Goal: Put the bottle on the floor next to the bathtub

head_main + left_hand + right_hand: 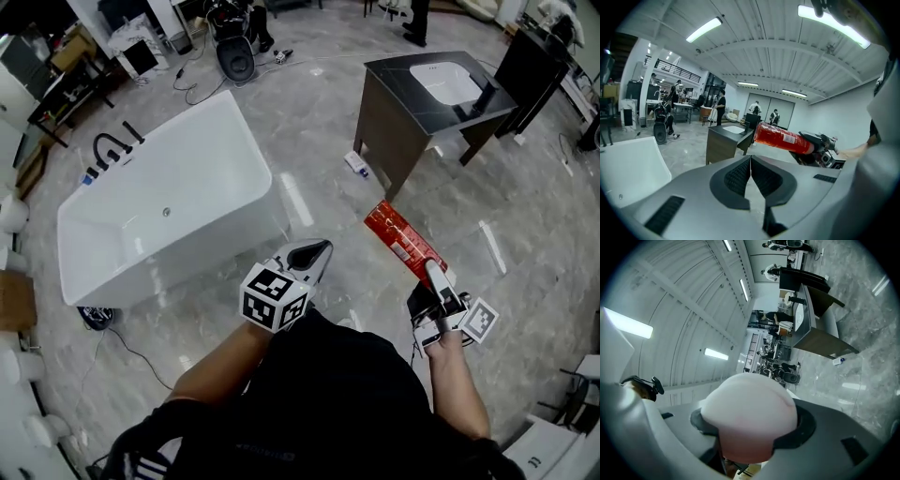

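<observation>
Flanking the gripped bottle [403, 240] stand bathtub [187, 270] and vanity [380, 141].

Your bottle [401, 237] is red w/ a white label and a pale rounded end. It's up off the floor [319, 112], lying near-level, that end clamped in your R gripper [435, 279]. Bathtub [169, 267] — white, freestanding — stands to the left, well apart from it.
</observation>
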`<action>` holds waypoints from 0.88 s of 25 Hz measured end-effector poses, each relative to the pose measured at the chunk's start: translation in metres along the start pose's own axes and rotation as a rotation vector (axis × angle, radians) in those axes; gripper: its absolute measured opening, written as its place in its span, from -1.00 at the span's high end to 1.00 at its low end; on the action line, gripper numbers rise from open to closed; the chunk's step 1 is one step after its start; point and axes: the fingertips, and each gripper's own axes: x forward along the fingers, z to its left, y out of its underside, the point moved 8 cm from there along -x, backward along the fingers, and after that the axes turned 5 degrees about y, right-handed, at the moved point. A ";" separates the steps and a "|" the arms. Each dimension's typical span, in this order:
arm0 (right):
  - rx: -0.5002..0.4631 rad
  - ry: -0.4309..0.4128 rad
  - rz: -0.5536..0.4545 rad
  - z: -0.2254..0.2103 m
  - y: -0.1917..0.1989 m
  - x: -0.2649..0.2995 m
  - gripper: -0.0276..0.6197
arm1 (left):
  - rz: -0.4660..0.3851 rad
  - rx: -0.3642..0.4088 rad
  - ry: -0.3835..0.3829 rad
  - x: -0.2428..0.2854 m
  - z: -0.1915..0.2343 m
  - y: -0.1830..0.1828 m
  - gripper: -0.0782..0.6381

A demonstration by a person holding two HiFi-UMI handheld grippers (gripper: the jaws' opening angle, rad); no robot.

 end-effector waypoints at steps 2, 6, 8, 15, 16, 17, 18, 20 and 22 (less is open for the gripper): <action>0.013 -0.005 0.018 -0.008 -0.007 0.005 0.05 | 0.010 -0.006 -0.026 0.002 0.000 0.002 0.73; 0.045 -0.023 0.059 -0.022 -0.016 0.023 0.04 | 0.011 -0.022 -0.084 0.004 0.007 0.002 0.73; 0.048 -0.029 0.084 -0.027 -0.019 0.026 0.04 | -0.003 -0.033 -0.110 0.003 0.005 0.002 0.73; 0.048 -0.033 0.155 -0.039 -0.045 0.092 0.04 | -0.028 -0.087 -0.174 0.024 0.054 -0.008 0.73; 0.044 -0.031 0.167 -0.042 -0.051 0.105 0.04 | -0.033 -0.092 -0.177 0.030 0.065 -0.012 0.73; 0.039 -0.029 0.179 -0.045 -0.056 0.116 0.04 | -0.040 -0.096 -0.181 0.036 0.075 -0.015 0.73; 0.032 -0.026 0.192 -0.047 -0.061 0.127 0.04 | -0.048 -0.100 -0.186 0.042 0.084 -0.020 0.73; 0.008 -0.023 0.217 -0.050 -0.072 0.153 0.04 | -0.066 -0.107 -0.199 0.051 0.106 -0.030 0.73; -0.015 -0.020 0.237 -0.051 -0.082 0.184 0.04 | -0.077 -0.113 -0.213 0.057 0.131 -0.042 0.73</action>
